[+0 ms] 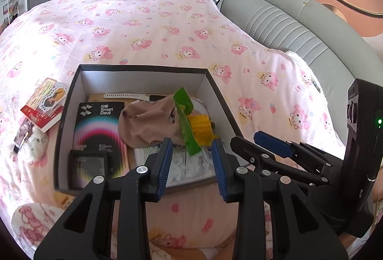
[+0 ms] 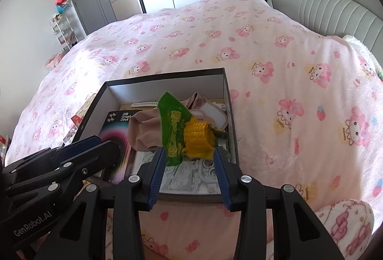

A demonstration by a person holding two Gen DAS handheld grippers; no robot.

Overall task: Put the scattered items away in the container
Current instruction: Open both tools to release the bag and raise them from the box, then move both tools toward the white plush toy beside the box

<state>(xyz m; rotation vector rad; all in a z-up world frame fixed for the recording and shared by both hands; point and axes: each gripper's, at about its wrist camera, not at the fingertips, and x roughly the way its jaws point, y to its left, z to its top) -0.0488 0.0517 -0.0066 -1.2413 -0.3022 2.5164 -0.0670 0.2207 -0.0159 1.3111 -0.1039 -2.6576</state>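
Left gripper [image 1: 192, 165] and right gripper [image 2: 190, 172], side by side, angle downward, fingers parted, empty.

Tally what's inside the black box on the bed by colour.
Black: 2, the Smart Devil pack and a small case
White: 1, a strap
Beige: 1, a sock
Green and yellow: 1, a corn packet
Black-and-white print: 1, a sheet
Pink and white: 1, a fabric piece
Total: 7 visible
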